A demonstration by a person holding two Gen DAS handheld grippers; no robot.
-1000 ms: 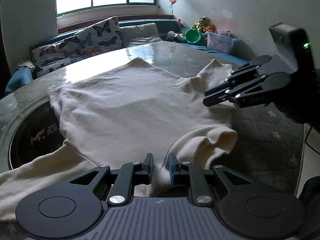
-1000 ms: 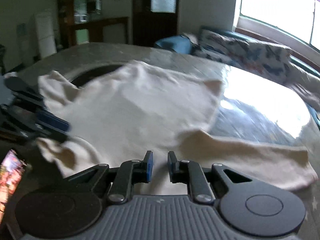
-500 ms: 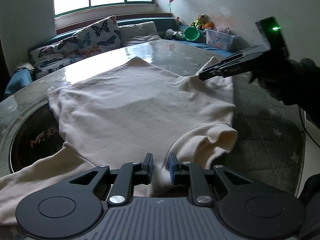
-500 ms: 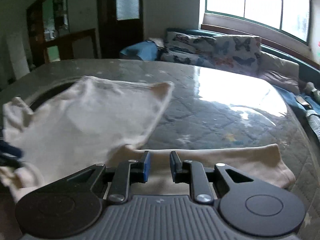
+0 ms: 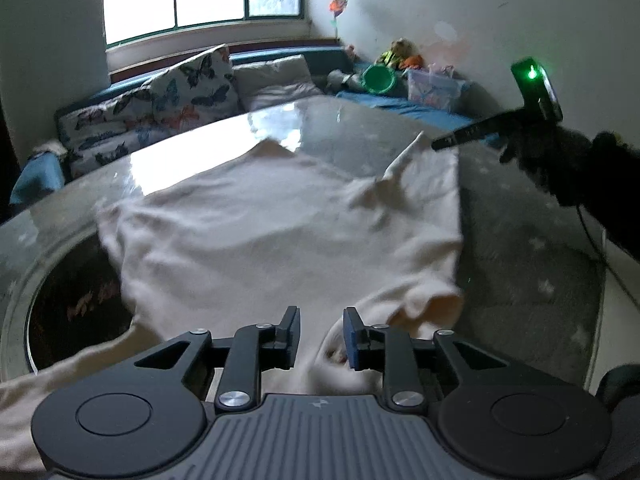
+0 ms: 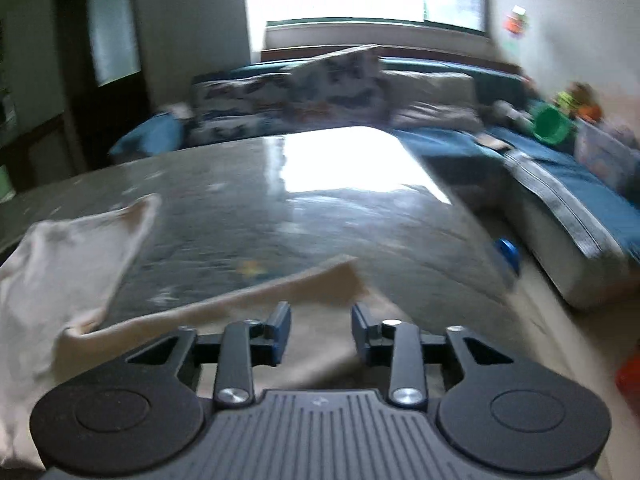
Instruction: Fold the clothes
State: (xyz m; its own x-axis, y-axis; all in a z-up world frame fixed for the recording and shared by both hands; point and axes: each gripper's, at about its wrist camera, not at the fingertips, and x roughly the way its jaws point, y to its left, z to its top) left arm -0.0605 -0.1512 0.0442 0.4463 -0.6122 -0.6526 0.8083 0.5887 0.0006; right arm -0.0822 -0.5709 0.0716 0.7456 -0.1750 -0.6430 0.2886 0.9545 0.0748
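The cream sweater point(image 5: 280, 232) lies spread across the glossy desk point(image 5: 328, 128), one sleeve point(image 6: 248, 304) running toward 3 o'clock. No legible writing. The left gripper point(image 5: 320, 338) is opening, cloth loose between its jaws. The right gripper point(image 6: 320, 330), since shifted along the sleeve toward its cuff, is opening above it. Bare desk lies at 12 o'clock.

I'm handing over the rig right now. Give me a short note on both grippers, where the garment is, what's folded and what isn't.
Left hand-held gripper: jaws opening, cream garment under them, pads clear of it.
Right hand-held gripper: jaws opening over the sleeve, not gripping.
Garment lies spread on the glass-topped table, one sleeve stretched out toward the right side.
Done: laid out flat.
Left: every fold, sleeves first.
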